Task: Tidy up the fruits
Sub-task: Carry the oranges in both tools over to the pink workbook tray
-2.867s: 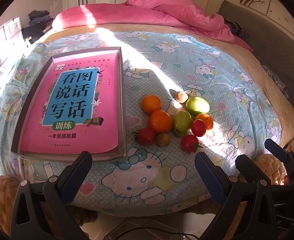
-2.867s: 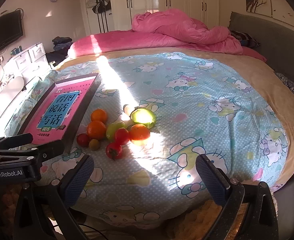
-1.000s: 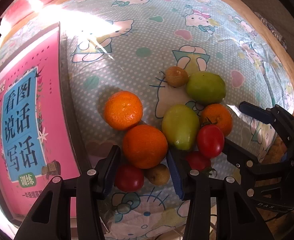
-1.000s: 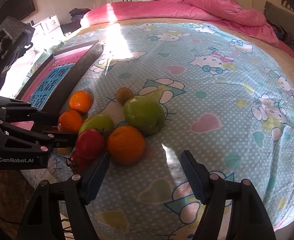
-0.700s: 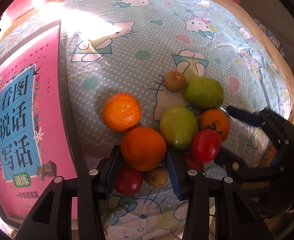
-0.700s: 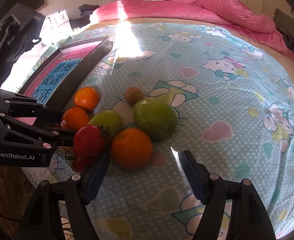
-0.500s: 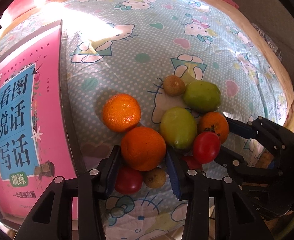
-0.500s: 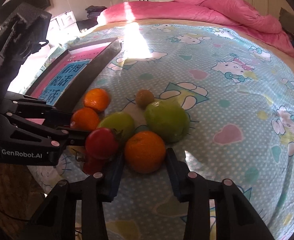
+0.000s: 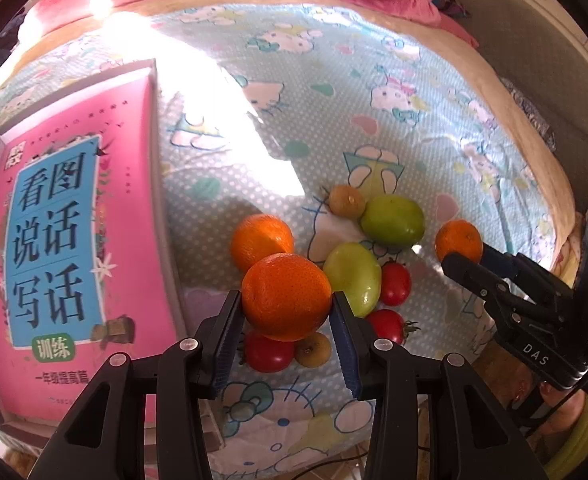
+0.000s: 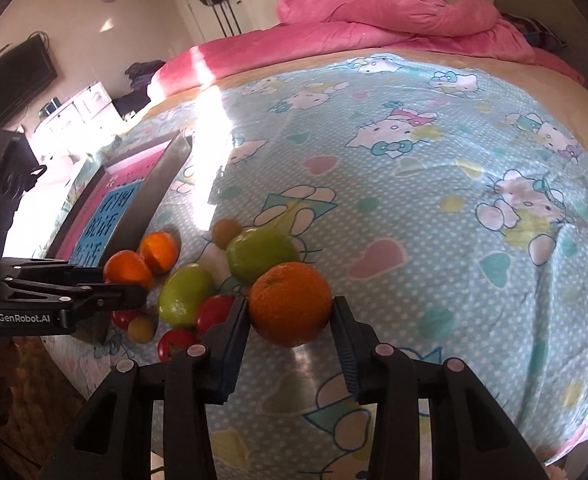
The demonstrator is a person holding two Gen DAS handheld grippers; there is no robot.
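Observation:
My left gripper (image 9: 285, 299) is shut on a large orange (image 9: 286, 280), held just above the fruit pile on the bed. My right gripper (image 10: 290, 309) is shut on a second orange (image 10: 290, 294), lifted to the right of the pile. On the sheet lie a third orange (image 9: 260, 236), two green fruits (image 9: 392, 220) (image 9: 354, 278), three red tomatoes (image 9: 394, 282) and two small brown fruits (image 9: 346, 200). In the right wrist view the left gripper (image 10: 128, 284) enters from the left with its orange (image 10: 128, 268).
A shallow grey box (image 9: 165, 184) with a pink book (image 9: 74, 240) inside lies left of the fruit. The cartoon-print sheet (image 10: 434, 200) stretches far and right, and a pink duvet (image 10: 394, 12) is heaped at the head. The bed's near edge runs just below the pile.
The right jaws closed on their orange and carried it right, away from the pile. The left gripper rose with its orange, which now hangs over the lower tomato and brown fruit.

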